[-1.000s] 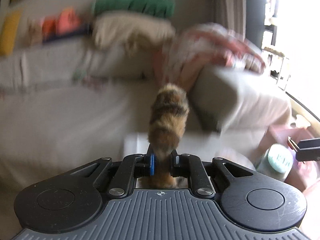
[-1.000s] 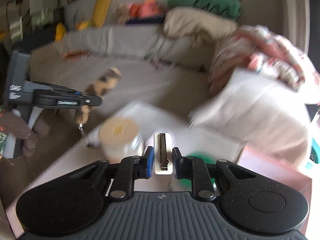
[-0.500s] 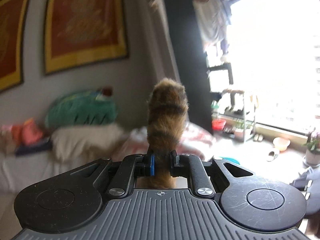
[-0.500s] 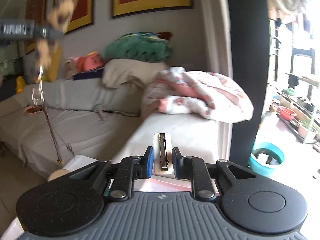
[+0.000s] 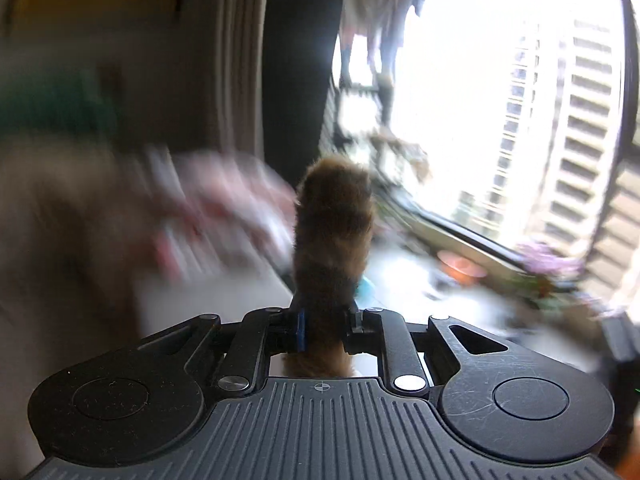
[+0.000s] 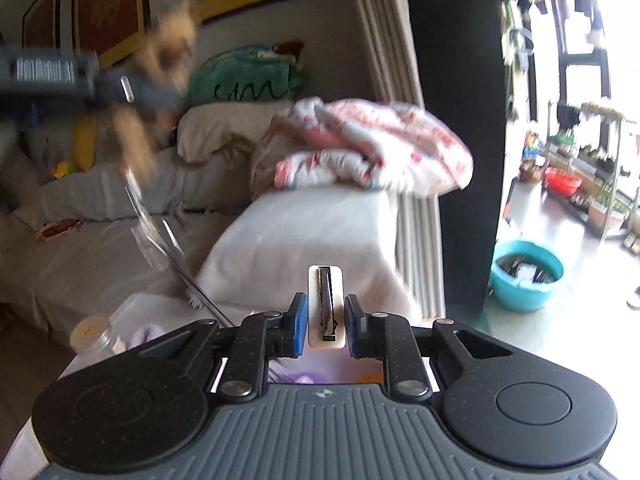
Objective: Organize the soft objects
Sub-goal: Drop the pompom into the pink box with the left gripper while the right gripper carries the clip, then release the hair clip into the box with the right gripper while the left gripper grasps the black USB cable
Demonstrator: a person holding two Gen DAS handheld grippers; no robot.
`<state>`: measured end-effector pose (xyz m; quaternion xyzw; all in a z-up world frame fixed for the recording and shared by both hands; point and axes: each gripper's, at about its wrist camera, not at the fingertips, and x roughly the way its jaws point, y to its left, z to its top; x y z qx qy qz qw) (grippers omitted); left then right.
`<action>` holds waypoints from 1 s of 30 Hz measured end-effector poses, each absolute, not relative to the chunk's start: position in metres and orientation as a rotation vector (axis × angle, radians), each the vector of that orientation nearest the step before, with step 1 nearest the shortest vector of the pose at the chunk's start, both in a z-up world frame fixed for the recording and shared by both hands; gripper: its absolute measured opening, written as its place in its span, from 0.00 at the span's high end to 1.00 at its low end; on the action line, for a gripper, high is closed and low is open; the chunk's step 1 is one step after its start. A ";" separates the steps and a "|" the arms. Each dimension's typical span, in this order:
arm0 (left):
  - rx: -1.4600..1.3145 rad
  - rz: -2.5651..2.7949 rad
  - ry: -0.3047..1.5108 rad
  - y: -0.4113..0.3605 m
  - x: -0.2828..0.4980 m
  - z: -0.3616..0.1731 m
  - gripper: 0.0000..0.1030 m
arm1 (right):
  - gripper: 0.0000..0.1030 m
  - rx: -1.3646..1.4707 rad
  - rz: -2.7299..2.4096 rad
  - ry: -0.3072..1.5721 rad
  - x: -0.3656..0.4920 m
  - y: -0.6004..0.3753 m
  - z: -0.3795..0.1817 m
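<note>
**Left gripper swinging furry toy toward window; right gripper holding a clip**

Left gripper (image 5: 324, 330) is clamping a brown striped furry toy (image 5: 332, 236) between its fingers, the fur sticking up past the jaws and a tuft showing behind them. Compared with half a second ago, the left view is panning rightward: framed pictures are out of sight, the green cushion (image 5: 52, 108) is now a blur at the far left, and the bright window (image 5: 512, 100) is filling the right half. The floral blanket (image 5: 216, 208) is smeared just left of the toy.

In the right view, the left gripper (image 6: 132, 88) is showing blurred at upper left, left of the floral blanket (image 6: 360, 144), lower and nearer the blanket than before, with the toy (image 6: 160, 60) poking above and below it and a chain dangling beneath.

Right gripper (image 6: 324, 326) is closed narrow on a white hair clip (image 6: 325, 304), unchanged, pointing at the white cushion (image 6: 304, 236) under the blanket. A teal basin (image 6: 526, 276) is sitting on the floor, well right of the blanket.
</note>
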<state>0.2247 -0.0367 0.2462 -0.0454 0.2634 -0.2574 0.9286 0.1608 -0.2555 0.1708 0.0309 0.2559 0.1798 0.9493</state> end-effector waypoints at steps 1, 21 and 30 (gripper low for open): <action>-0.148 -0.564 0.649 -0.037 0.235 0.219 0.80 | 0.82 0.069 0.371 0.541 0.163 -0.254 0.164; -0.313 -0.545 0.600 0.039 0.233 0.164 0.79 | 0.50 -0.200 0.368 0.575 0.134 -0.192 0.098; -0.255 -0.536 0.521 0.060 0.160 0.154 0.79 | 0.50 -0.194 0.414 0.732 0.162 -0.143 0.078</action>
